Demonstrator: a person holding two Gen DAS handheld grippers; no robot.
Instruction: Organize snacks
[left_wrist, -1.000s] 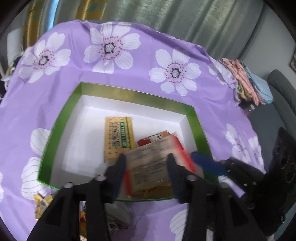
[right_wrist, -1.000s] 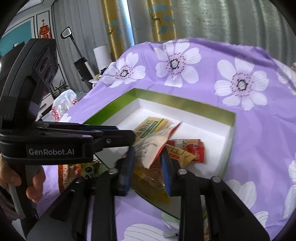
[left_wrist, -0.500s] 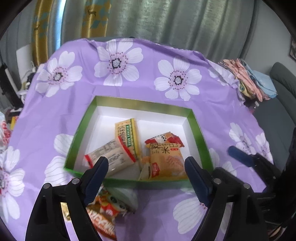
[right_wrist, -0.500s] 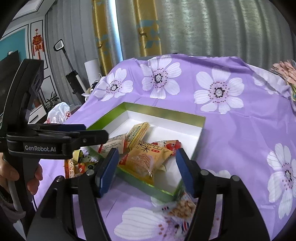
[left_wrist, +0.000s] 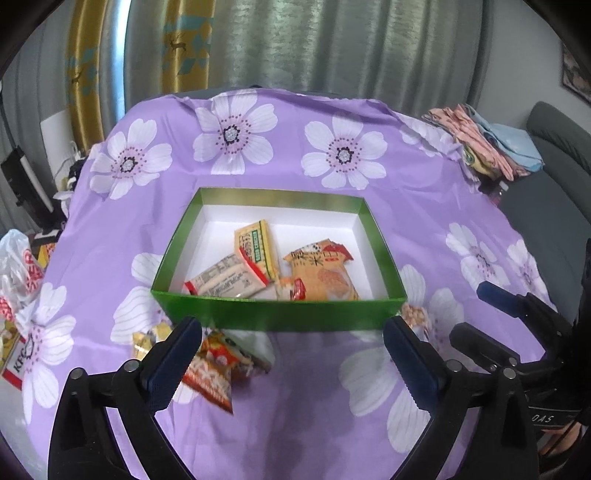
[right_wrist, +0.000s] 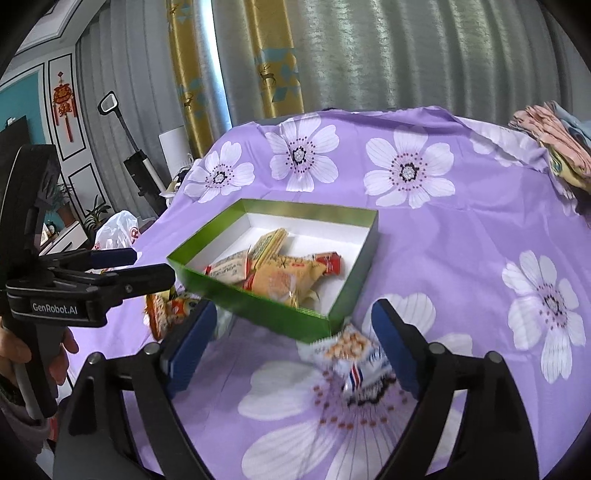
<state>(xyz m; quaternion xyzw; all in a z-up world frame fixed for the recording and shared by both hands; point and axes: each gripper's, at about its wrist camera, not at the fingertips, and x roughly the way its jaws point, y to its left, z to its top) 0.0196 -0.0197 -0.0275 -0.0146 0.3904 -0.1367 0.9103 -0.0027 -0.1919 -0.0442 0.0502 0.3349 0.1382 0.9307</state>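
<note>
A green box (left_wrist: 277, 314) with a white inside stands on the purple flowered cloth (left_wrist: 424, 229). In it lie a white-and-red packet (left_wrist: 225, 282), a yellow cracker packet (left_wrist: 255, 249) and an orange packet (left_wrist: 321, 273). My left gripper (left_wrist: 291, 326) hovers before the box's near wall, its jaws opening wide with nothing between them. My right gripper (right_wrist: 293, 306) does the same at the box's near corner (right_wrist: 325, 321). A peanut packet (right_wrist: 354, 358) lies on the cloth below its pads. An orange-red packet (left_wrist: 214, 365) and a gold wrapper (left_wrist: 146, 338) lie outside the box.
A pile of folded clothes (left_wrist: 487, 144) sits at the table's far right edge, with a grey sofa (left_wrist: 554, 155) beyond. A white plastic bag (left_wrist: 18, 266) and a red-and-white carton (left_wrist: 14, 360) lie at the left. Curtains hang behind.
Both grippers let go of their packets, which now lie in the box. Both pulled back and up from the box, and their jaws spread wide.
</note>
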